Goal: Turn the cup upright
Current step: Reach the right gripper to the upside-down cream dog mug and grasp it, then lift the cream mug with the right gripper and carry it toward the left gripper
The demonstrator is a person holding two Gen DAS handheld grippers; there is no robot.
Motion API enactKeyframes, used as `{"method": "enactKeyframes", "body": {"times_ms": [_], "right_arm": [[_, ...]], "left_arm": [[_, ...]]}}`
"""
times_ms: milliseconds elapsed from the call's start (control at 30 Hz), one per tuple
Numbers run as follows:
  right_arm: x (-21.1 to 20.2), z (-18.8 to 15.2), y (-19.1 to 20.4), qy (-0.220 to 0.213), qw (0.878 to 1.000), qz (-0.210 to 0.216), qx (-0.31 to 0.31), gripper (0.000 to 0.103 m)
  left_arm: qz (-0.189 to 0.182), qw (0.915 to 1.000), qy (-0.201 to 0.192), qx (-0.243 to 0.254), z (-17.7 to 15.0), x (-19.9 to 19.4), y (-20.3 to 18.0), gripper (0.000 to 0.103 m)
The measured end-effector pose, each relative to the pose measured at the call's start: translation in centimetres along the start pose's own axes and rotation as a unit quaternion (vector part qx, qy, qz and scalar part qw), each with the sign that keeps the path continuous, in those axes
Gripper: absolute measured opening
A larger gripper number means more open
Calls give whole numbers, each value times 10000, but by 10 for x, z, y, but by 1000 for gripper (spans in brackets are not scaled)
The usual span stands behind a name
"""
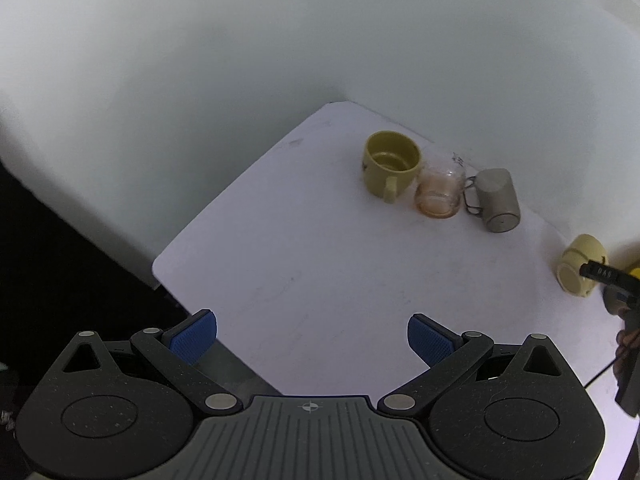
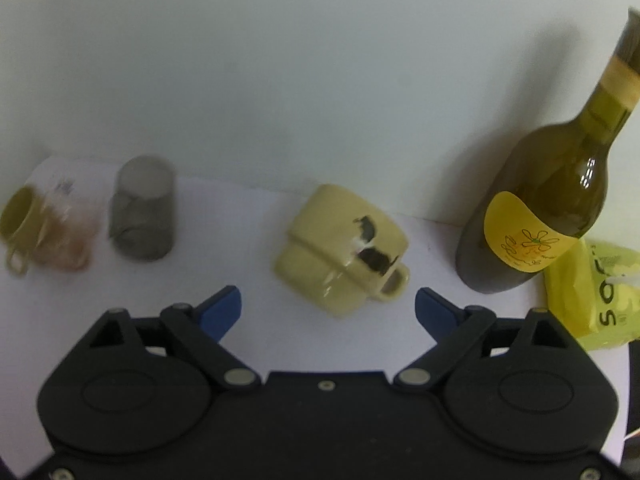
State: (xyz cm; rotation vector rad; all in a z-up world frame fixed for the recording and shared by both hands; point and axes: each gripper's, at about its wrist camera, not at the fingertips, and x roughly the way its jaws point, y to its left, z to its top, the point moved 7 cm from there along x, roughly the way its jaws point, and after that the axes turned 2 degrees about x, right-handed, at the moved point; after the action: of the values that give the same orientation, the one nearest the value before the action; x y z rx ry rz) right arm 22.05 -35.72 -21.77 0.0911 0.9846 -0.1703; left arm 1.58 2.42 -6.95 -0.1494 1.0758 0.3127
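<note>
A pale yellow mug (image 2: 340,248) with a dark print lies on its side on the white table (image 2: 248,332), base toward me, handle at lower right. My right gripper (image 2: 328,308) is open just short of it, a finger on each side, not touching. The same mug (image 1: 580,266) shows at the right edge of the left wrist view, with the right gripper's fingertip against it. My left gripper (image 1: 312,336) is open and empty over the table's near left part, far from the mug.
Three cups stand upright in a row at the back: a yellow mug (image 1: 390,164), a clear glass cup (image 1: 440,192) and a grey metal cup (image 1: 498,200). An olive glass bottle (image 2: 552,200) and a yellow packet (image 2: 596,292) stand right of the lying mug. A wall (image 2: 320,60) backs the table.
</note>
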Motion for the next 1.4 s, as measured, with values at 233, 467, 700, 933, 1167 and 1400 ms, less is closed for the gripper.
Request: {"method": "enactKeyframes", "body": {"times_ms": [233, 467, 700, 933, 1167, 1400], "right_arm": [[27, 14, -13, 140, 9987, 112, 478, 94], [54, 20, -19, 450, 9931, 147, 1070, 90], [73, 10, -13, 747, 9879, 86, 1357, 88], [55, -20, 17, 960, 9919, 100, 830, 87], [27, -64, 77, 1168, 9923, 356, 225, 87], [3, -104, 149, 1334, 9885, 680, -225, 87]], "left_arm": [[164, 9996, -13, -245, -10, -8, 2, 103], [293, 9992, 147, -226, -21, -12, 8, 103], [246, 9996, 31, -117, -12, -12, 11, 103], [71, 9998, -129, -107, -2, -9, 10, 103], [93, 9999, -130, -1, 3, 3, 25, 103], [-30, 9999, -119, 19, 5, 11, 35, 103]]}}
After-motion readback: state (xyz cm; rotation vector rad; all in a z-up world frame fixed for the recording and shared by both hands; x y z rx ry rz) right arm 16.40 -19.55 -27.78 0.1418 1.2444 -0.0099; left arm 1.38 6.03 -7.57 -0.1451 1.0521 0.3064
